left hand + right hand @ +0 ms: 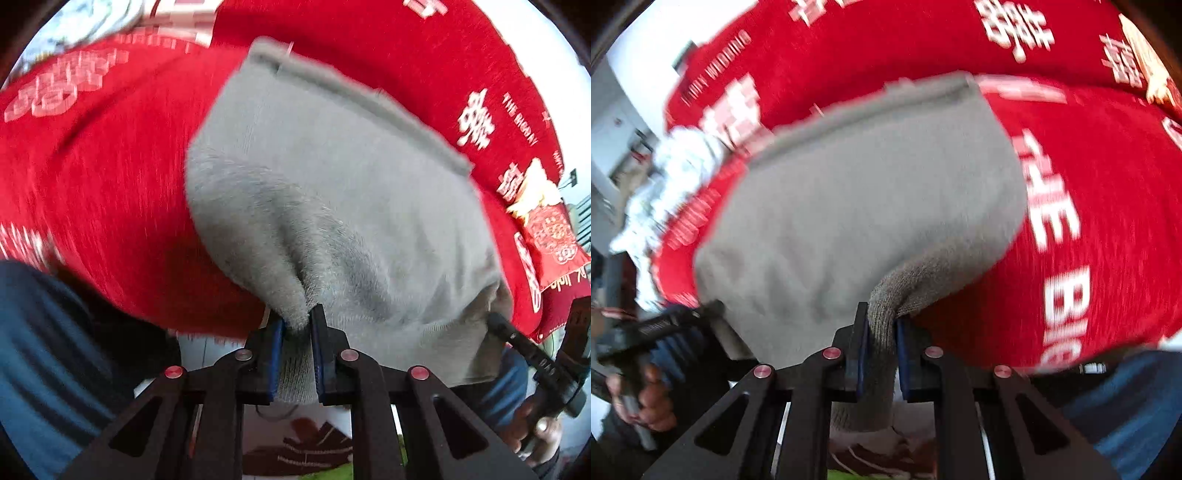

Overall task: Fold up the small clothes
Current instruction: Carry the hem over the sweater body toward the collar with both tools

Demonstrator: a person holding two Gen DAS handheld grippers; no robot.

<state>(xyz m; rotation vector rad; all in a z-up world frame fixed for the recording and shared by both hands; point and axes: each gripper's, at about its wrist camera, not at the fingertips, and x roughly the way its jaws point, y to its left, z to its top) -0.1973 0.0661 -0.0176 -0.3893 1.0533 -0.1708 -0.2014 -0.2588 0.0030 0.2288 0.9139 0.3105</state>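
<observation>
A small grey knitted garment (332,192) lies spread on a red cloth with white lettering (103,177). My left gripper (297,325) is shut on the garment's near left corner, with a bunch of knit pinched between its blue pads. My right gripper (881,321) is shut on the near right corner of the same garment (849,206), lifting a fold of it. The right gripper also shows at the right edge of the left wrist view (495,321), and the left gripper at the left of the right wrist view (716,306). Both views are motion-blurred.
The red cloth (1108,206) covers the table and ends at a near edge by my grippers. A crumpled white cloth (665,177) lies at the far left. A red packet (550,232) sits at the right. The person's blue jeans (37,350) are close below.
</observation>
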